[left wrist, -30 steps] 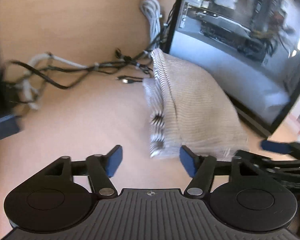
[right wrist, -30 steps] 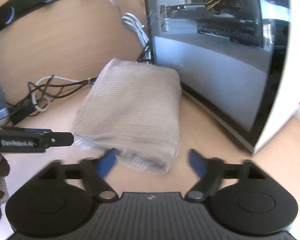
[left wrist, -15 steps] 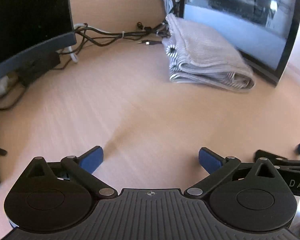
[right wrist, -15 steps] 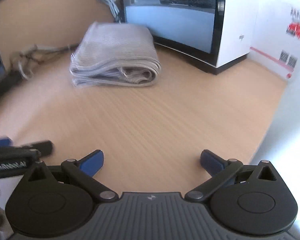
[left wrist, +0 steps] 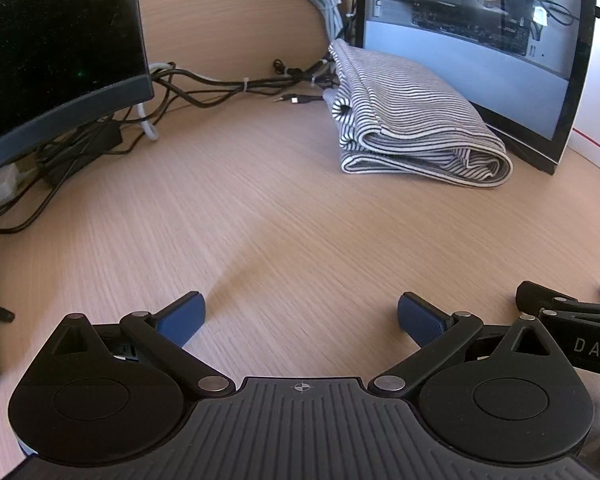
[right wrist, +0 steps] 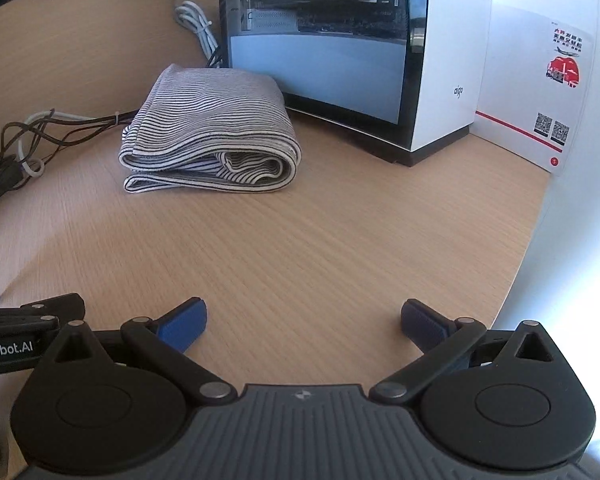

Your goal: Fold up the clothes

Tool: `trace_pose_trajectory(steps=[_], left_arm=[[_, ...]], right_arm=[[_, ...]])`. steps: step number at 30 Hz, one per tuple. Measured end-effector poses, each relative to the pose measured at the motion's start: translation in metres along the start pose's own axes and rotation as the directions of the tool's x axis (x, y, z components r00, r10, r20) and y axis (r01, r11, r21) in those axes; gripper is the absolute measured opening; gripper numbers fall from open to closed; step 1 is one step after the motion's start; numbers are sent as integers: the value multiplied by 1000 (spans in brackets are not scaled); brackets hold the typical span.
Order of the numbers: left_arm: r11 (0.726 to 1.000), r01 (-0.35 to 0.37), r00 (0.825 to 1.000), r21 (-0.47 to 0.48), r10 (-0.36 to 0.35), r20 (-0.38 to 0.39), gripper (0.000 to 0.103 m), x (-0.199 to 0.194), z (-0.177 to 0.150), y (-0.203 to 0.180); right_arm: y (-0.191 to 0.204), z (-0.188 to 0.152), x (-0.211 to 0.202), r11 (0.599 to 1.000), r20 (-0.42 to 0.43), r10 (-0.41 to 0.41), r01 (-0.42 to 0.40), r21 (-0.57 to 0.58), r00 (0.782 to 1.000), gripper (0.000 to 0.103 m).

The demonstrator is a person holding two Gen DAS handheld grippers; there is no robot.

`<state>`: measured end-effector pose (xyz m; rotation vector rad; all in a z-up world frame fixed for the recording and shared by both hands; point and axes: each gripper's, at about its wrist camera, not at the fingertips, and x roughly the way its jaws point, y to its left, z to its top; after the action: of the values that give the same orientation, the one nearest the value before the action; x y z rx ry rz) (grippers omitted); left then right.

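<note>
A striped grey-and-white garment lies folded in a thick bundle on the wooden desk, close against the glass-sided computer case. My left gripper hovers over bare desk well in front of the bundle, open wide with nothing between its blue pads. My right gripper is likewise open and empty, set back from the bundle. Each gripper's tip shows at the edge of the other's view.
A dark monitor stands at the left with a tangle of black and white cables behind it. The computer case and a white box stand at the right. The desk's edge curves near my right gripper.
Both grippers have let go of the folded garment, opened wide and pulled back from it across the desk. In the last half second they have kept still.
</note>
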<state>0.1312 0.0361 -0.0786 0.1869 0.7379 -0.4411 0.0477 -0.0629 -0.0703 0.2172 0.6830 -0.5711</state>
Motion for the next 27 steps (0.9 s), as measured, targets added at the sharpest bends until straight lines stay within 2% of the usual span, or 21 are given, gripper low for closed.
trace_pose_trajectory(steps=[27], left_arm=[[1000, 4, 1000, 3, -4, 3, 103, 0, 0, 2]], right_arm=[[-3, -1, 1, 1000, 7, 9, -9, -8, 1000, 103]])
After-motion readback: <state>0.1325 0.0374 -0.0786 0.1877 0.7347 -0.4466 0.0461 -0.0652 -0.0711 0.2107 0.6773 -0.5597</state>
